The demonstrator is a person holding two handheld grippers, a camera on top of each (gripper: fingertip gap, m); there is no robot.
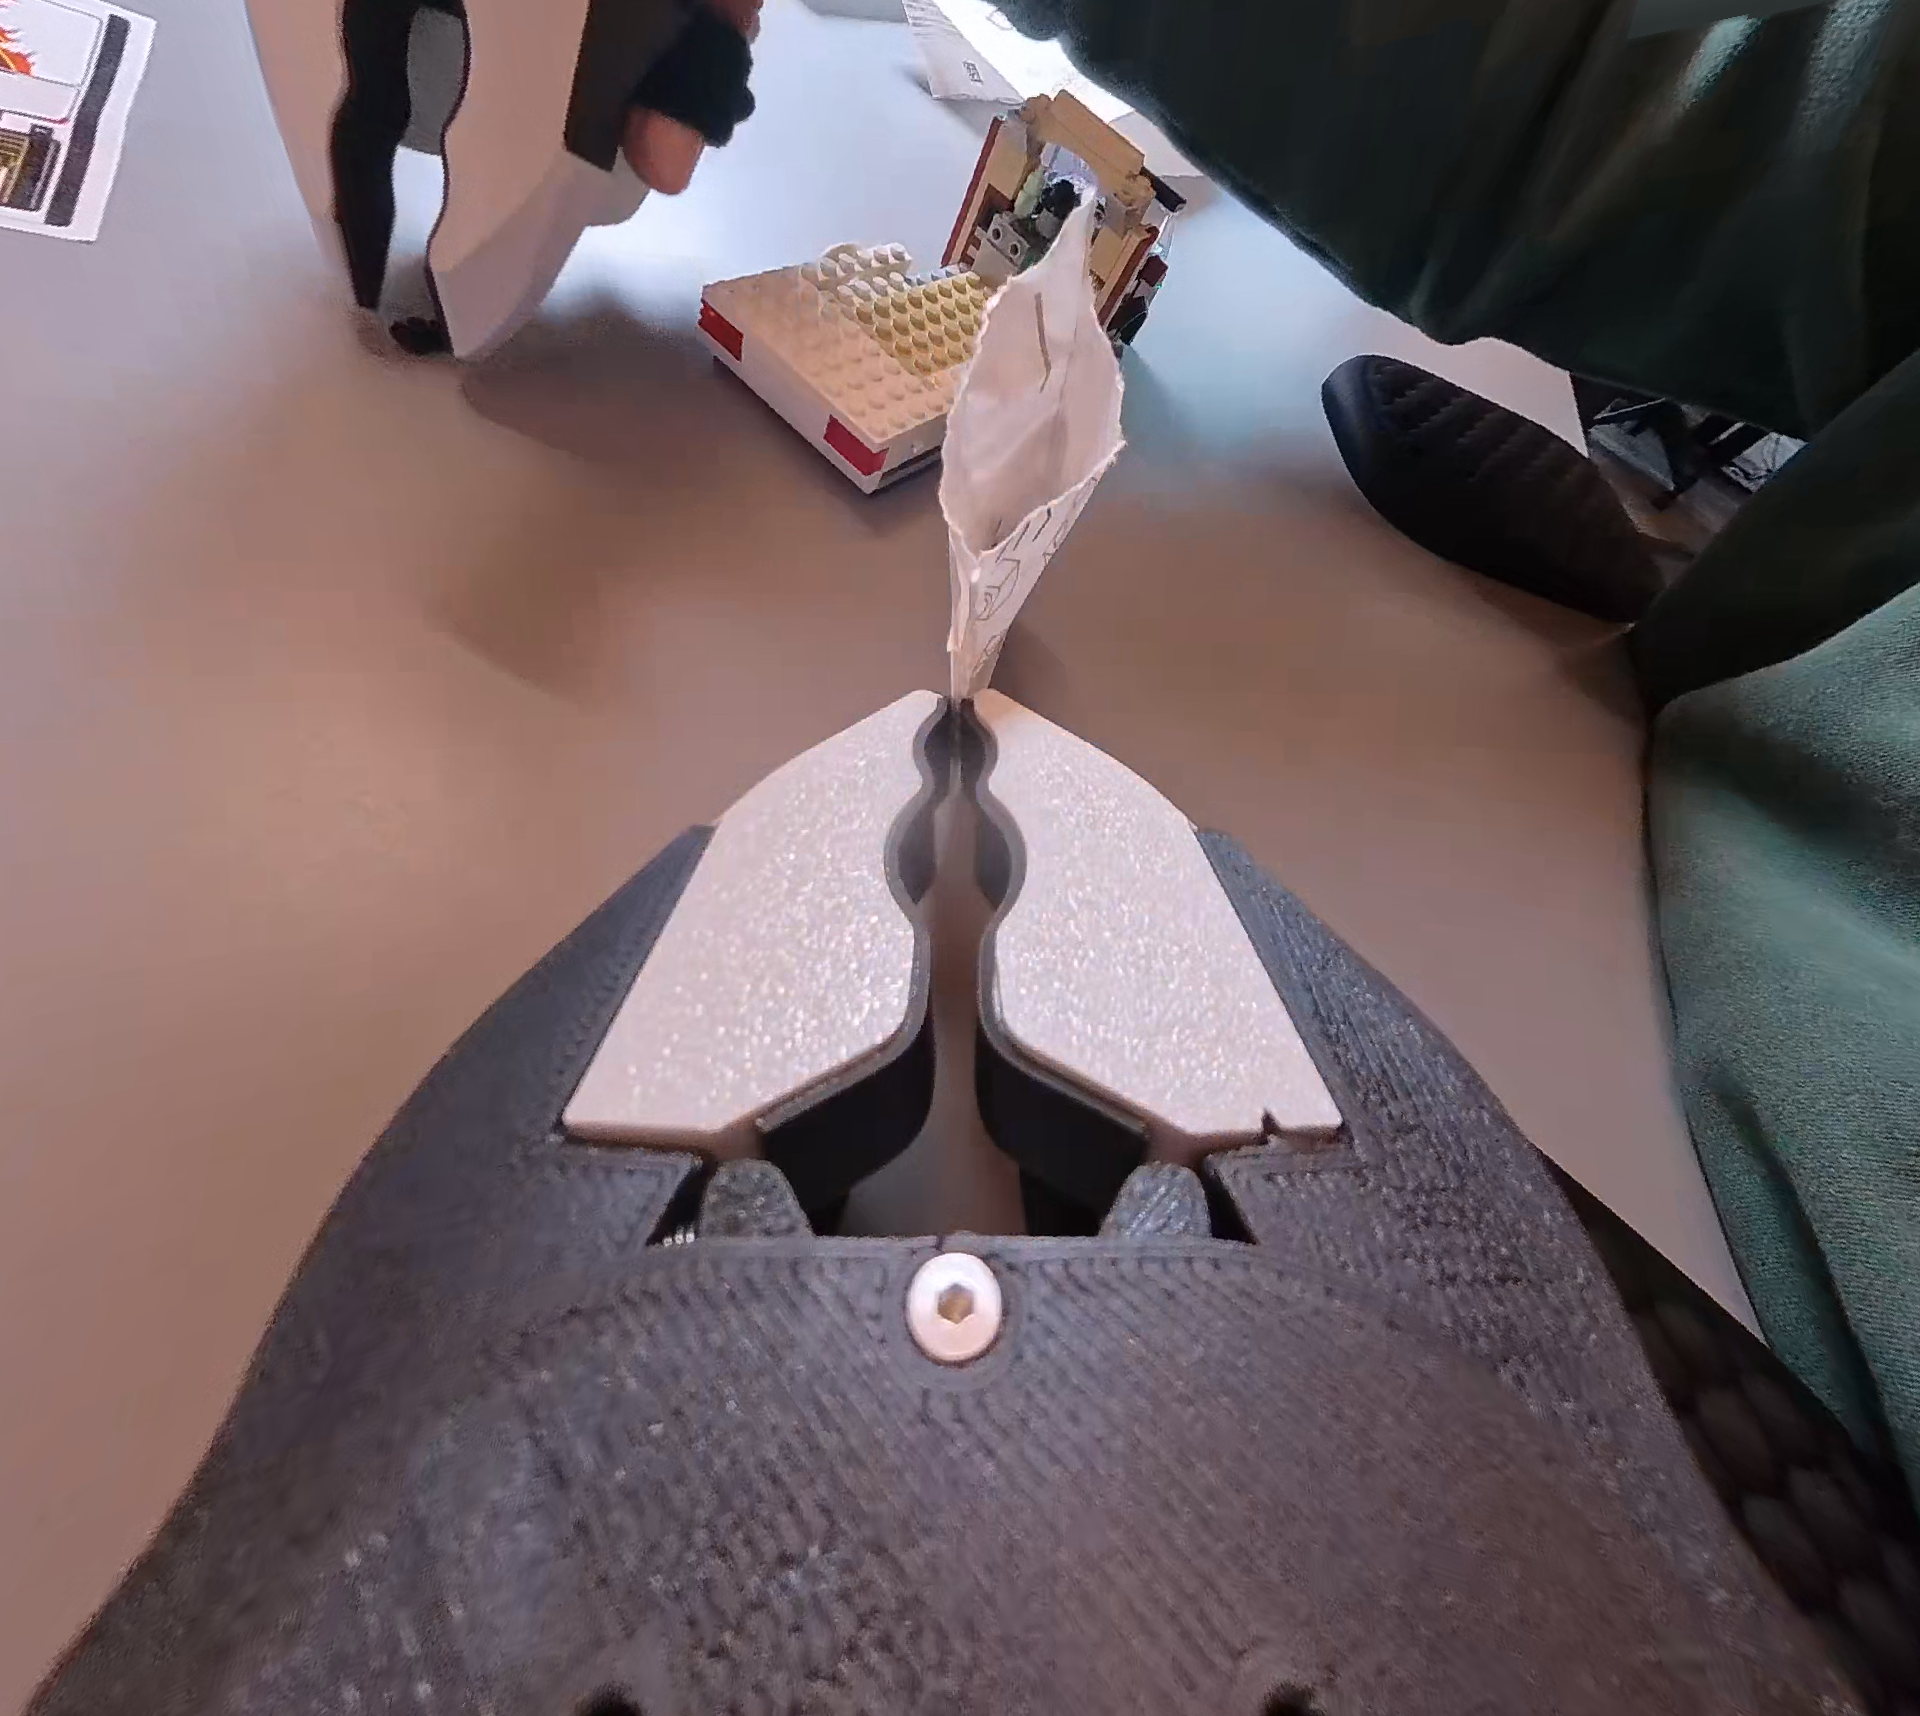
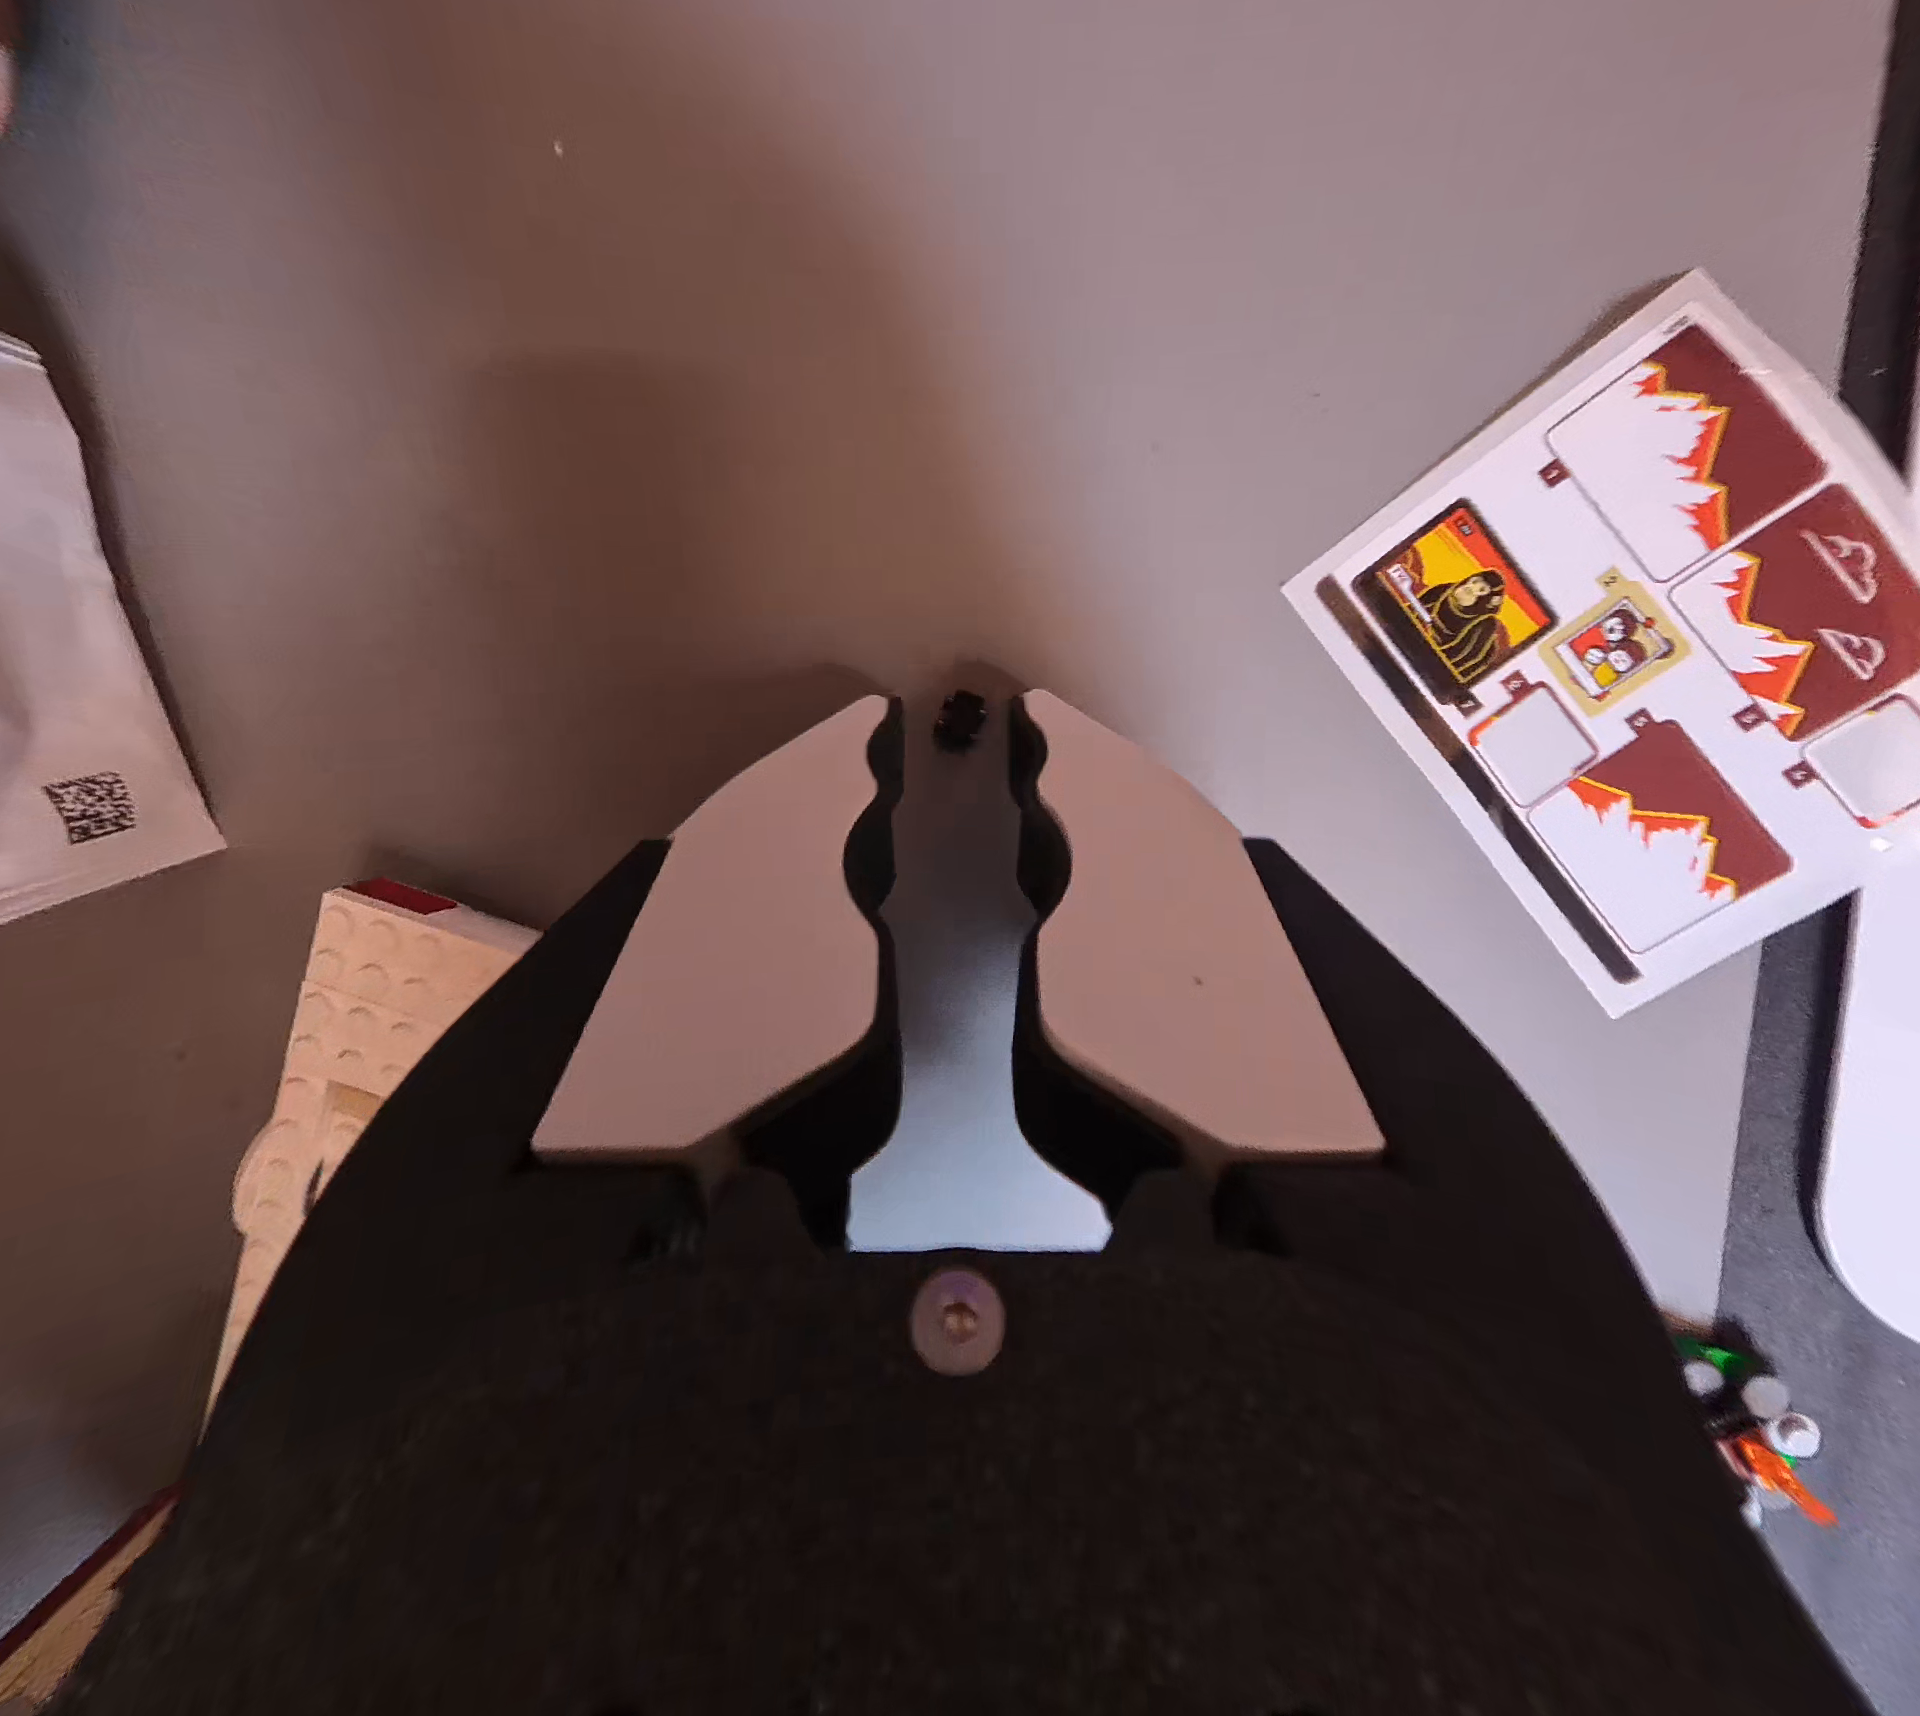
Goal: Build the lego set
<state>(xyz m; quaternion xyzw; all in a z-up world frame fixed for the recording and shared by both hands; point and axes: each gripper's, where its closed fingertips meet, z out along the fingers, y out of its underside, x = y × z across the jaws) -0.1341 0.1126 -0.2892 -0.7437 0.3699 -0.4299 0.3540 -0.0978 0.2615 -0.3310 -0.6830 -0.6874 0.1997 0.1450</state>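
While left gripper (image 1: 961, 708) pinches paper bag (image 1: 1023, 419), right gripper's (image 2: 954, 710) parted fingers around perhaps a black piece (image 2: 956, 719).

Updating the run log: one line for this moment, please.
left gripper: shut on torn paper bag | right gripper: open, straddling small black piece on table | lego build: untouched
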